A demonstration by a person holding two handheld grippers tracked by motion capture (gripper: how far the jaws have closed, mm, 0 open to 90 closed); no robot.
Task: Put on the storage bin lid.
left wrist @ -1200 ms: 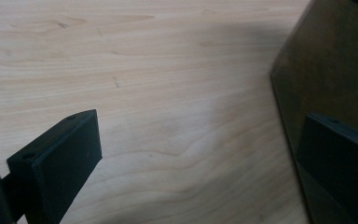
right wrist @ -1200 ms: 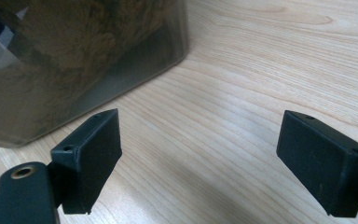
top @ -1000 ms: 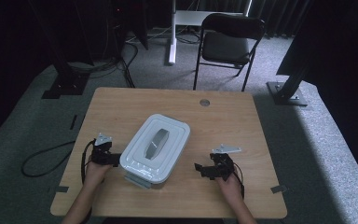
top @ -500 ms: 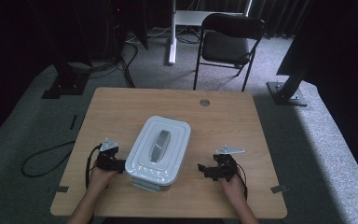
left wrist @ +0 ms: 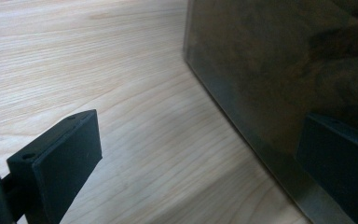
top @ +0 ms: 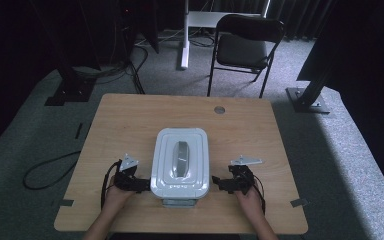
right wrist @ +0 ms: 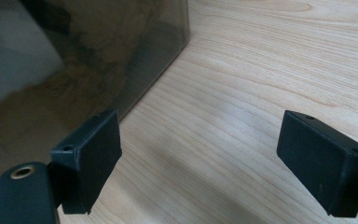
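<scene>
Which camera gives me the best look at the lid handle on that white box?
The high view: the grey handle lies along the middle of the white lid, seen whole from above. The left gripper view and right gripper view catch just the box's dark, glossy side wall, close and low, between open jaws.

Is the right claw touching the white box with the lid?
Cannot tell. In the high view the right claw reaches the white box edge; in the right gripper view its left jaw overlaps the wall.
</scene>
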